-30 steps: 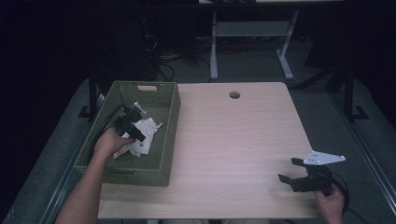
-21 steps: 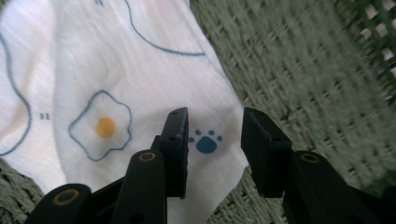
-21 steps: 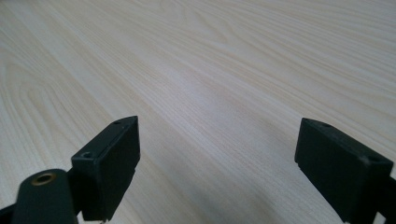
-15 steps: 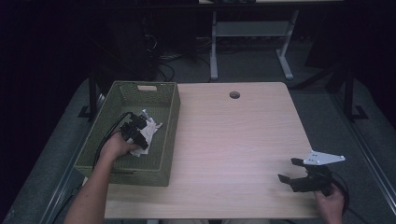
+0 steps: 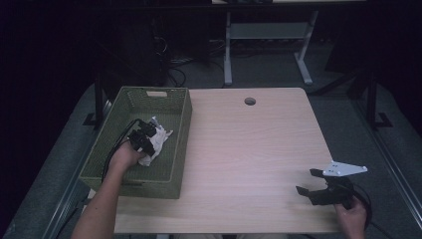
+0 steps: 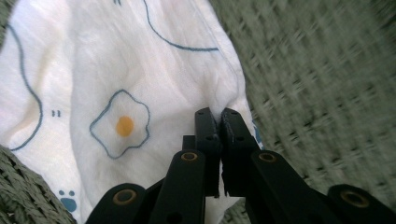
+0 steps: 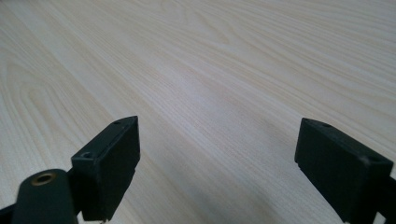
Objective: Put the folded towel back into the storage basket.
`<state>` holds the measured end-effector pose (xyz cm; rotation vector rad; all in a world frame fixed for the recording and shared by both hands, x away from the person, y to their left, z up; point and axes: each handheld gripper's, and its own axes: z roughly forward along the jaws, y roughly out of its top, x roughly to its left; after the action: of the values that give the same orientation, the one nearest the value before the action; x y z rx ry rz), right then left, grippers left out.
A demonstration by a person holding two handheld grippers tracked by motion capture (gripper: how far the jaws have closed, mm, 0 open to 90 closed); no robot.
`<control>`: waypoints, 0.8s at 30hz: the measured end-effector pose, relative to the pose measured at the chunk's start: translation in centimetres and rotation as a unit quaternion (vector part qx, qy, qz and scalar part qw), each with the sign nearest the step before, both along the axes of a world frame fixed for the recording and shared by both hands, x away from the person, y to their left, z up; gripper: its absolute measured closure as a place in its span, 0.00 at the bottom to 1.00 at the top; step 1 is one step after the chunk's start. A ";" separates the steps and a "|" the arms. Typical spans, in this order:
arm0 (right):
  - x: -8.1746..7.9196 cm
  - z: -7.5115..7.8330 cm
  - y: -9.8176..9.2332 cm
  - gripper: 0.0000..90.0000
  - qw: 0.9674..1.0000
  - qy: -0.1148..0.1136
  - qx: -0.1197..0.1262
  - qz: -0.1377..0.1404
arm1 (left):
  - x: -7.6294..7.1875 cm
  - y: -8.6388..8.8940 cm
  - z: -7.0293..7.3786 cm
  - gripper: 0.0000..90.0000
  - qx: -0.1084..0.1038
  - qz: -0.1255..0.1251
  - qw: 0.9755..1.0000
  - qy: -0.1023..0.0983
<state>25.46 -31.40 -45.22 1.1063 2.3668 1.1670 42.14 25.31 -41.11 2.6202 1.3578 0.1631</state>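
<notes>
Pinching a fold of the white printed cloth (image 6: 140, 70) inside the green basket (image 5: 171, 149) at the table's left, my left gripper (image 6: 219, 116) has just clamped shut, so lifting looks possible; my right gripper (image 7: 217, 154) waits unclenched near-right.

The high view looks forward and down from above the person's side onto the whole bench (image 5: 259, 149), while the left tool's (image 6: 217, 122) camera sits very close over the cloth (image 6: 126, 70) in the green basket (image 5: 164, 179), and the right tool's (image 7: 217, 163) camera skims low across bare bench wood.
</notes>
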 end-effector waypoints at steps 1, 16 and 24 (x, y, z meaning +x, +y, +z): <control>0.0 0.0 0.0 0.15 1.000 -0.001 0.000 0.001 | -0.1 0.3 0.6 0.97 -0.025 0.008 1.000 -0.001; 0.0 0.0 0.2 0.15 1.000 -0.001 -0.002 0.003 | -0.7 1.0 1.4 0.86 -0.062 0.013 0.998 0.014; -0.1 0.0 0.2 0.15 1.000 -0.001 -0.003 0.003 | -0.8 1.3 -1.0 0.84 -0.003 0.000 0.999 0.047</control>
<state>25.38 -31.20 -45.24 1.0955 2.3727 1.1632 41.33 26.65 -42.10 2.6530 1.3863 0.0348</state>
